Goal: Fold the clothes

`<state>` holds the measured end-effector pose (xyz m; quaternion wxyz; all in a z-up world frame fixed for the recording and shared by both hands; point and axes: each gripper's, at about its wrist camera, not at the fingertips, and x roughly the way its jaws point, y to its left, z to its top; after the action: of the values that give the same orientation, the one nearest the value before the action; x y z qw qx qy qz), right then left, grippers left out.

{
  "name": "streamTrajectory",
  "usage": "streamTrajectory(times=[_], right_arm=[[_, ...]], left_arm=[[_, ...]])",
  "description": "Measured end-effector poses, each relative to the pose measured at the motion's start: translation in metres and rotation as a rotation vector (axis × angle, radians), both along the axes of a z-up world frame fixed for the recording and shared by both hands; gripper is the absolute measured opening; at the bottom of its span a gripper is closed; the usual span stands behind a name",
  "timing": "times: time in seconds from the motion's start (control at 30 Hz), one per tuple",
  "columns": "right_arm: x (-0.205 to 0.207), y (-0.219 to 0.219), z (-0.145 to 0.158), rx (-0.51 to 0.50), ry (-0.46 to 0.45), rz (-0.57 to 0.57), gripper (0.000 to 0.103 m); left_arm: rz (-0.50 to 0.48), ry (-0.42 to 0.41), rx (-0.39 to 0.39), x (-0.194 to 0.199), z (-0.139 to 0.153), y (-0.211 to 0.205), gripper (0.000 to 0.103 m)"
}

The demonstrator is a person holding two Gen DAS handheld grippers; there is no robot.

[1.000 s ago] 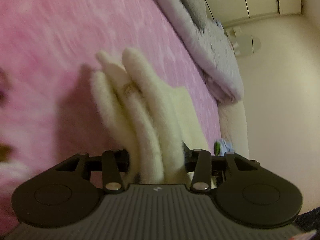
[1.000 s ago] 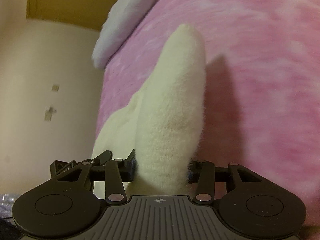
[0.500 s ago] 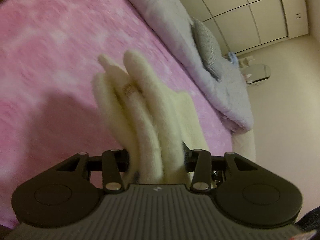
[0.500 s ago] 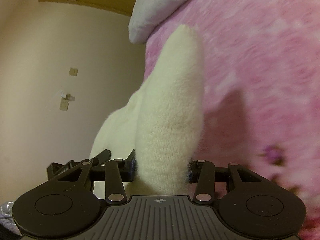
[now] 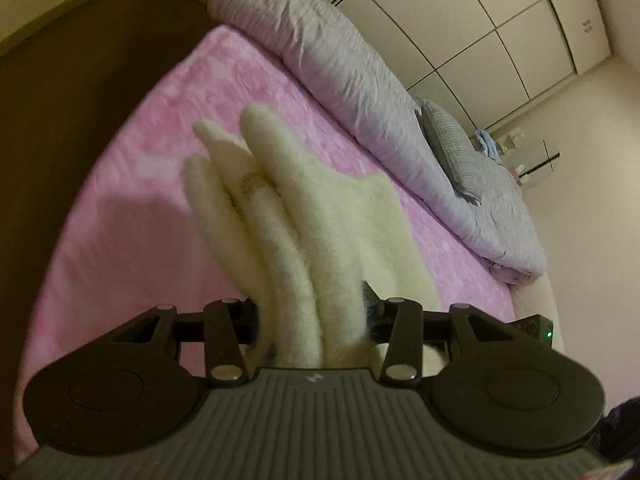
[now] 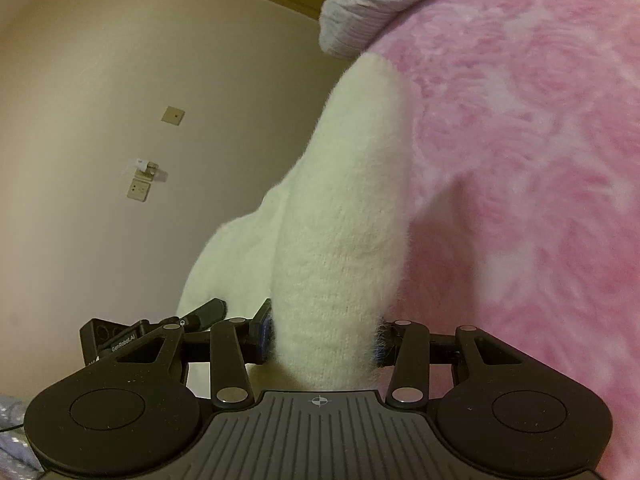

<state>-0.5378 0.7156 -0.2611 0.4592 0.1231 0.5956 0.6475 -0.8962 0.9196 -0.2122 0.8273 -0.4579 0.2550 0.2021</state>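
Pink bedspread [image 5: 132,216], rolled lilac duvet [image 5: 360,80] beside white sweater [image 5: 320,220]

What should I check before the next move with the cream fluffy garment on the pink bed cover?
1. Left tongs shut on the cream garment: ok.
2. Right tongs shut on the same garment: ok.
3. Several layers bunched in left grip: ok, folds show.
4. Pink bed cover ahead free for laying down: ok.
5. Garment edges lined up: cannot tell.
6. Rolled grey duvet apart from garment: ok.
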Motion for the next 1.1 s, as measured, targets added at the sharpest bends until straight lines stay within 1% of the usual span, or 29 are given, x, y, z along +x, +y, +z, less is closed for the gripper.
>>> streamTrajectory(times=[0.17, 0.27, 0.33, 0.37, 0.4, 0.43, 0.5, 0.53, 0.57, 0.6, 0.63, 0.7, 0.73, 0.77, 0.8, 0.83, 0.87, 0.9, 0.93, 0.97, 1.03, 1.1], right_arm=[[-0.015, 0.038, -0.020, 0.015, -0.023, -0.022, 0.044], [-0.023, 0.052, -0.034, 0.026, -0.045, -0.046, 0.044], [-0.028, 0.063, -0.048, -0.021, -0.065, -0.063, 0.044], [-0.030, 0.069, -0.055, -0.044, -0.075, -0.072, 0.045], [-0.034, 0.075, -0.065, -0.100, -0.099, -0.071, 0.047], [-0.034, 0.078, -0.070, -0.133, -0.102, -0.066, 0.054], [-0.034, 0.085, -0.081, -0.198, -0.106, -0.054, 0.058], [-0.033, 0.085, -0.077, -0.200, -0.125, -0.050, 0.062], [-0.031, 0.084, -0.073, -0.202, -0.145, -0.045, 0.062], [-0.029, 0.082, -0.067, -0.204, -0.183, -0.038, 0.062], [-0.027, 0.079, -0.060, -0.206, -0.221, -0.031, 0.062], [-0.029, 0.068, -0.039, -0.184, -0.351, -0.036, 0.062], [-0.029, 0.062, -0.029, -0.172, -0.416, -0.039, 0.061], [-0.033, 0.056, -0.016, -0.171, -0.506, -0.033, 0.061], [-0.039, 0.047, -0.006, -0.149, -0.546, -0.022, 0.054], [-0.044, 0.038, 0.004, -0.127, -0.584, -0.010, 0.041], [-0.052, 0.034, 0.012, -0.116, -0.619, 0.015, 0.037], [-0.065, 0.029, 0.019, -0.103, -0.659, 0.050, 0.028], [-0.075, 0.025, 0.020, -0.084, -0.680, 0.089, 0.026], [-0.086, 0.021, 0.020, -0.065, -0.701, 0.128, 0.026], [-0.105, 0.021, 0.008, -0.076, -0.761, 0.196, 0.026], [-0.116, 0.025, -0.008, -0.096, -0.813, 0.235, 0.026]], left_arm=[[-0.028, 0.008, 0.037, -0.002, -0.024, 0.045, 0.040], [-0.030, -0.004, 0.031, -0.003, -0.051, 0.069, 0.041], [-0.017, 0.029, -0.001, -0.002, -0.077, 0.082, 0.043], [-0.014, 0.058, -0.017, -0.002, -0.088, 0.085, 0.045], [-0.013, 0.092, -0.031, -0.002, -0.099, 0.086, 0.046], [-0.011, 0.125, -0.046, -0.002, -0.110, 0.088, 0.053], [0.030, 0.084, -0.059, -0.014, -0.113, 0.085, 0.053], [0.058, 0.081, -0.059, -0.022, -0.110, 0.082, 0.052], [0.084, 0.085, -0.053, -0.029, -0.105, 0.078, 0.052], [0.111, 0.089, -0.047, -0.036, -0.101, 0.075, 0.051], [0.141, 0.111, -0.031, -0.044, -0.094, 0.069, 0.051], [0.209, 0.181, 0.021, -0.056, -0.076, 0.057, 0.042], [0.235, 0.217, 0.061, -0.059, -0.065, 0.049, 0.034], [0.243, 0.249, 0.112, -0.058, -0.052, 0.038, 0.023], [0.225, 0.275, 0.171, -0.053, -0.040, 0.027, 0.019], [0.188, 0.291, 0.224, -0.045, -0.029, 0.015, 0.014], [0.142, 0.304, 0.276, -0.036, -0.022, 0.001, 0.013], [0.093, 0.316, 0.330, -0.027, -0.017, -0.012, 0.013], [0.047, 0.344, 0.381, -0.018, -0.017, -0.025, 0.010], [0.009, 0.380, 0.419, -0.009, -0.020, -0.034, 0.008], [-0.039, 0.457, 0.447, 0.002, -0.038, -0.043, 0.007], [-0.022, 0.448, 0.448, 0.000, -0.051, -0.040, 0.007]])
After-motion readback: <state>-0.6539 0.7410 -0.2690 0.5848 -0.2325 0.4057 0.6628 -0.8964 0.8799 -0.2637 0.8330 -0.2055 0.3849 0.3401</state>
